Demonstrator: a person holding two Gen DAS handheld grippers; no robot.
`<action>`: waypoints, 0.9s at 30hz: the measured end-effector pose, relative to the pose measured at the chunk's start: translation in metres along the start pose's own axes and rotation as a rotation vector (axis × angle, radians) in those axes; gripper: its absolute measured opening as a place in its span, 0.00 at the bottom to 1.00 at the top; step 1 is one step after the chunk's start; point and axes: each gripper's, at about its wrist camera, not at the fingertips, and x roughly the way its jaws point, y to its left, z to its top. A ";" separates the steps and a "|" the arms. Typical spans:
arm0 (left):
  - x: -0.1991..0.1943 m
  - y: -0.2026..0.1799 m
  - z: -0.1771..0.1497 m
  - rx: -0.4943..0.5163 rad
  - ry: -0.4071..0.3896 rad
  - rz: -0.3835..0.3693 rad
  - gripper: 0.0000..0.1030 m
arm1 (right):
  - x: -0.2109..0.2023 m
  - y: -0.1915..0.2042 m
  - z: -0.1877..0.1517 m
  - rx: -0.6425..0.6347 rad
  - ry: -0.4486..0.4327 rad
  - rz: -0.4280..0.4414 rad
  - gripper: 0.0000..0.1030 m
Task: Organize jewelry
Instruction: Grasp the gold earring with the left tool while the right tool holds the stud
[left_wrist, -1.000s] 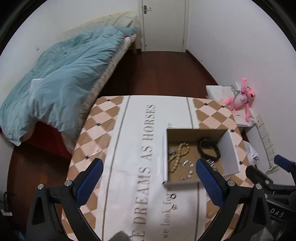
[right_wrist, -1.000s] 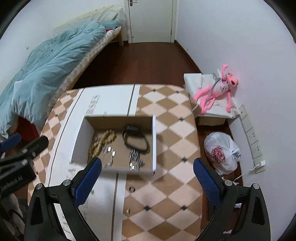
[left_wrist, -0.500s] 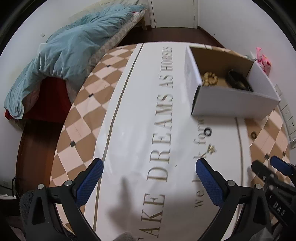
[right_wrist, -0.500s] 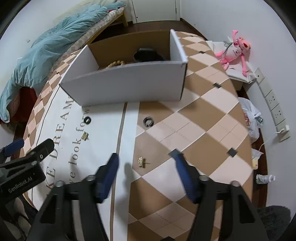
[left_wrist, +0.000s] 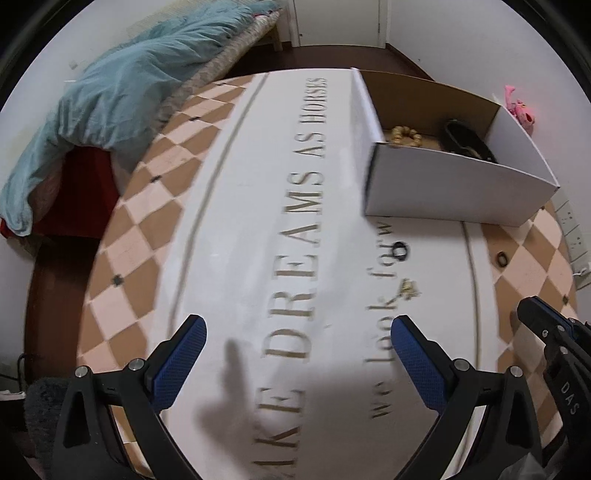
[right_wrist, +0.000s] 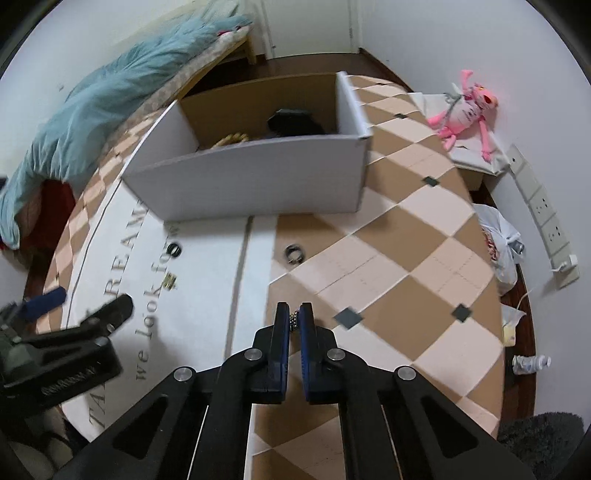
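The right gripper (right_wrist: 294, 316) has dropped close to the table from high above it, and its blue pads, spread wide a second ago, are now pressed together on a small beaded metal piece (right_wrist: 294, 318) that shows in the narrow gap at the tips. That reads as a fresh pick: the piece looks caught, ready to be lifted toward the box. The left gripper (left_wrist: 295, 354) has come down too and hangs low over the printed cloth (left_wrist: 258, 221) with its fingers spread wide and nothing between them.

Little of the pinched piece shows, only a short string of tiny dark shiny beads. Farther out on the table lie a small gold piece (right_wrist: 170, 280), a black ring (right_wrist: 174, 249) and a dark metal ring (right_wrist: 294, 254), all loose in front of the white cardboard box (right_wrist: 255, 184), which already holds wooden beads (right_wrist: 232, 139) and a black band (right_wrist: 295, 122)
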 end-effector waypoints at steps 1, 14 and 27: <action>0.001 -0.004 0.001 0.002 0.001 -0.016 0.99 | -0.001 -0.004 0.002 0.011 -0.002 -0.002 0.02; 0.010 -0.048 0.012 0.102 -0.027 -0.123 0.23 | -0.005 -0.032 0.016 0.081 -0.014 -0.012 0.02; -0.027 -0.037 0.023 0.086 -0.076 -0.225 0.10 | -0.044 -0.053 0.038 0.196 -0.049 0.147 0.02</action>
